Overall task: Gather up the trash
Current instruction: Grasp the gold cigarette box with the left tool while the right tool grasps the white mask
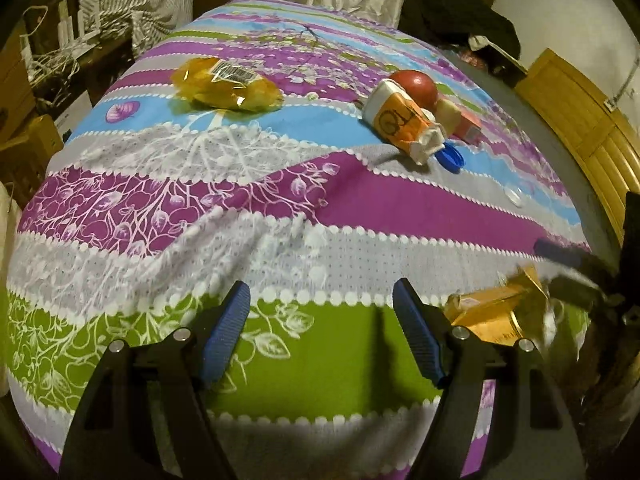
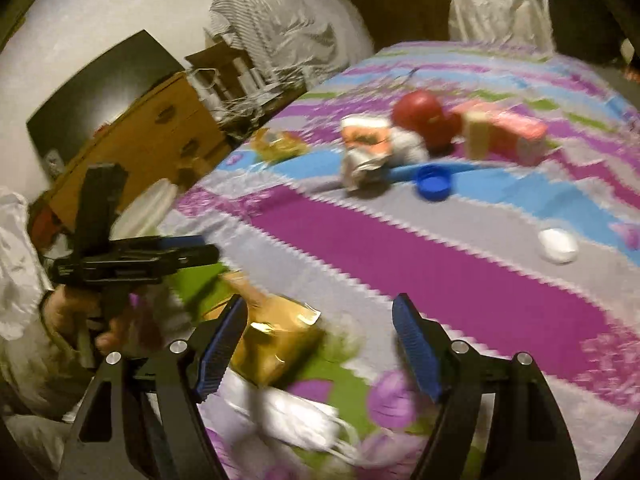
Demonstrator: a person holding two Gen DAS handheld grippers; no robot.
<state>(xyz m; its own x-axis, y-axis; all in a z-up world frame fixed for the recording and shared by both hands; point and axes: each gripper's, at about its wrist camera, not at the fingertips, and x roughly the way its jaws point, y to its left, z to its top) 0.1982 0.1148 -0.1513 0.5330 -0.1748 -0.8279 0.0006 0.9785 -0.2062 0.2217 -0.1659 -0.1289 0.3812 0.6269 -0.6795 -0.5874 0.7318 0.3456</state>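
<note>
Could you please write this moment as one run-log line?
left gripper: open, empty | right gripper: open, above gold wrapper | carton, blue cap, yellow bag: uncollected

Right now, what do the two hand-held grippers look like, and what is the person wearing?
Both are alike: the left hand-held gripper and right hand-held gripper have black angular arms with silver round pivot pins and blue ribbed pads on the fingers. No cables or markings show. The right wrist view, blurred, shows a pale sleeve by the left hand.

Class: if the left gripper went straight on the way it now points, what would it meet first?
Probably only the striped tablecloth: the left gripper stands open over bare cloth, with nothing between its fingers; depth is uncertain.
</note>
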